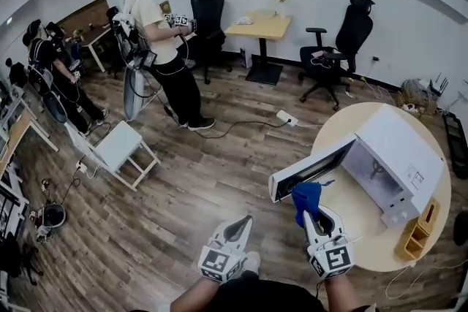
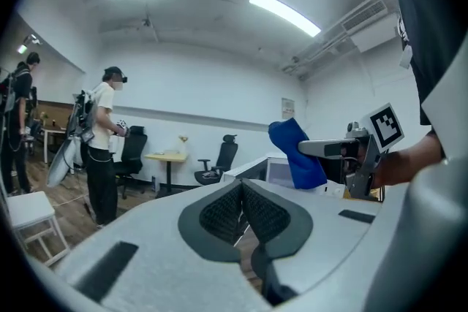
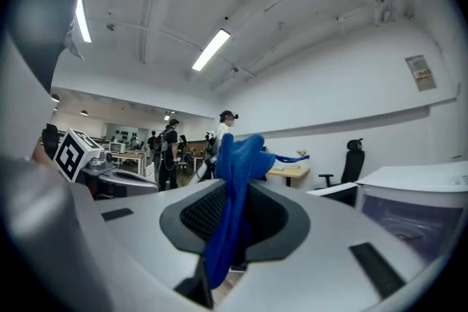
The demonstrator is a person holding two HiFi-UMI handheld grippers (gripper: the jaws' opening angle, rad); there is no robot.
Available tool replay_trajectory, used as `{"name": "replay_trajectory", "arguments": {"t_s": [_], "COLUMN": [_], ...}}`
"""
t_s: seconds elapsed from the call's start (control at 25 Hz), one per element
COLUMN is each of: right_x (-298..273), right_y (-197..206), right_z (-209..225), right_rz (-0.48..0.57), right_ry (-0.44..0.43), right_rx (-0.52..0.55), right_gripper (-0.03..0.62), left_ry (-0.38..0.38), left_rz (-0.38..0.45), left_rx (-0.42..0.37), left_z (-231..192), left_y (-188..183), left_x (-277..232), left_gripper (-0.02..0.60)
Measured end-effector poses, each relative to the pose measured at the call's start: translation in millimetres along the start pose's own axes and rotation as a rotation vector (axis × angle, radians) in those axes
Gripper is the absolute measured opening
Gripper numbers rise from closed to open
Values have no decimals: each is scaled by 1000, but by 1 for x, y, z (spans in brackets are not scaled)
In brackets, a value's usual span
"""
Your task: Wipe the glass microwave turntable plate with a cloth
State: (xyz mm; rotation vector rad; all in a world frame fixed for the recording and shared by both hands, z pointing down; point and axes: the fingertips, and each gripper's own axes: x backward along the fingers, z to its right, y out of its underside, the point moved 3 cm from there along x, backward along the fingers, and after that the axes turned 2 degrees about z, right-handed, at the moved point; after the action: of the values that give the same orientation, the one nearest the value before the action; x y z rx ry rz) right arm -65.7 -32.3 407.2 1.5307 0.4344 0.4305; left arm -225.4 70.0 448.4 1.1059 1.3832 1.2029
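Wooden flooring (image 1: 205, 186) fills most of the head view, and a round table (image 1: 380, 248) at the right carries a white microwave (image 1: 398, 150) with its door (image 1: 311, 170) swung open. At lower right the right gripper (image 1: 313, 214) pinches a blue cloth (image 1: 306, 197). The cloth stands up between the fingers (image 3: 197, 212) and hangs below them, just under the door. At lower centre the left gripper (image 1: 238, 226) is over the floor, its pads (image 2: 223, 212) pressed together on nothing. The glass plate cannot be made out.
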Motion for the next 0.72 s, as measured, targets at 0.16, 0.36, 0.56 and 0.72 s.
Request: {"name": "replay_trajectory", "arguments": {"t_s": [0.16,0.36,0.56,0.72], "right_x": [-1,4,17,26], "right_y": [-1,1,11,19], "right_z": [24,45,63,82], "right_rz": [-13,-32,-42,-63], "right_ry": [124,256,367,434], "right_rx": [9,17,16,12], "right_gripper": [74,74,74,74], "left_ry": [122,261,393,451], "left_rz": [0,0,-12,-25], "left_rx": [-1,-1,-14,-12], "left_z": [-3,2,20,31], "left_y": [-4,-6,2,4], "left_x": [-38,-73,-97,-117], "left_gripper": [6,6,6,6]}}
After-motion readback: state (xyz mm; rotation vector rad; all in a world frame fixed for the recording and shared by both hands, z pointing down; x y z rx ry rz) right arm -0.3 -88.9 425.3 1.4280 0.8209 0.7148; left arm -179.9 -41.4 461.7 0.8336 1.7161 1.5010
